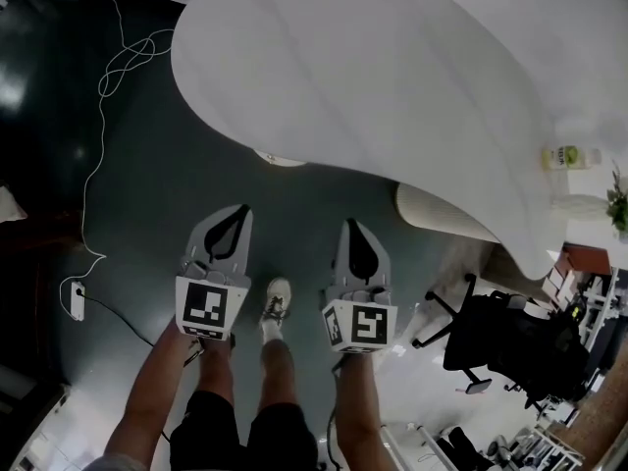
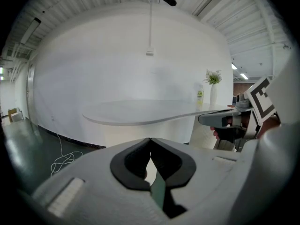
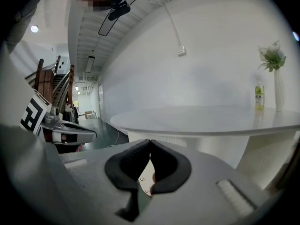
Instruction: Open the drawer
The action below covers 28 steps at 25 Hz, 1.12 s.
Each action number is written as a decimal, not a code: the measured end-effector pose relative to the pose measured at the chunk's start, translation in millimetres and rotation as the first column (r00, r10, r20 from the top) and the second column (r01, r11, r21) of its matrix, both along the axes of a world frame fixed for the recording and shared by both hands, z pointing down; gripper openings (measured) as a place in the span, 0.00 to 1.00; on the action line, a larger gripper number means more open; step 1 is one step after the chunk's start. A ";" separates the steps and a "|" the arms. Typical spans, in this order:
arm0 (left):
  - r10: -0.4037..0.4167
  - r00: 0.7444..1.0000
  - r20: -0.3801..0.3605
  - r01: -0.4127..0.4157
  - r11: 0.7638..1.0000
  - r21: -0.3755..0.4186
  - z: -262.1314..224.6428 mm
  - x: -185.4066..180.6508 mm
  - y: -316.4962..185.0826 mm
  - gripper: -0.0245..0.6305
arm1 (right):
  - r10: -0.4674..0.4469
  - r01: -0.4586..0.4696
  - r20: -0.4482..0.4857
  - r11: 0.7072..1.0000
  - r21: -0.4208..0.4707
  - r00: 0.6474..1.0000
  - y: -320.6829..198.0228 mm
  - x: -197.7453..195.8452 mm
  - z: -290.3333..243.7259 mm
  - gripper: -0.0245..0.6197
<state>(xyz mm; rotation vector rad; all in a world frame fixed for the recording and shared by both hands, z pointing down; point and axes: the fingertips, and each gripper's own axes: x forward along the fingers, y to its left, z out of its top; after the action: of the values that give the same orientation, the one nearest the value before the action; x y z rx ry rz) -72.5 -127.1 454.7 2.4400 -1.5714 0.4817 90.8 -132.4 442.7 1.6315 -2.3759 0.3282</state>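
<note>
The white table (image 1: 392,67) spreads ahead. Searching it blind could knock closed tips against its rim, because no drawer shows anywhere around it, so its look and place cannot be told. Short of the table's edge, left gripper (image 1: 238,212) and right gripper (image 1: 351,226) hang empty, jaws pressed together.

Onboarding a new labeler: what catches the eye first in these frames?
The big white curved table fills the upper head view. Below it, the left gripper and right gripper hang side by side over the dark floor, both shut and empty. A small bottle stands near the table's right edge.
</note>
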 end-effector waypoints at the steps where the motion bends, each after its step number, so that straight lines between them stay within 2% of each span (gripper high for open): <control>1: 0.010 1.000 0.001 -0.010 1.000 0.005 8.3 4.2 -0.4 0.05 | 0.006 -0.006 -0.005 1.000 -0.001 1.000 -0.1 3.2 9.3 0.04; 6: 0.025 1.000 -0.002 -0.025 1.000 0.007 52.6 9.2 -4.6 0.05 | 0.010 -0.011 -0.023 1.000 -0.006 1.000 4.5 7.4 54.6 0.04; 15: -0.019 0.999 -0.029 0.018 0.999 -0.035 132.8 0.8 -10.4 0.05 | 0.014 -0.015 -0.023 0.999 -0.030 1.000 4.8 7.4 131.7 0.04; 28: 0.014 1.000 -0.007 -0.015 0.997 -0.074 232.4 8.3 -23.1 0.05 | 0.029 -0.030 -0.012 0.997 -0.071 0.999 -6.5 4.0 227.1 0.04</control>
<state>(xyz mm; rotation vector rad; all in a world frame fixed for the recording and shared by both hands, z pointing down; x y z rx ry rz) -64.2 -150.2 687.1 2.3974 -1.5067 0.5237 94.8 -138.9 669.8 1.6341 -2.3062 0.4032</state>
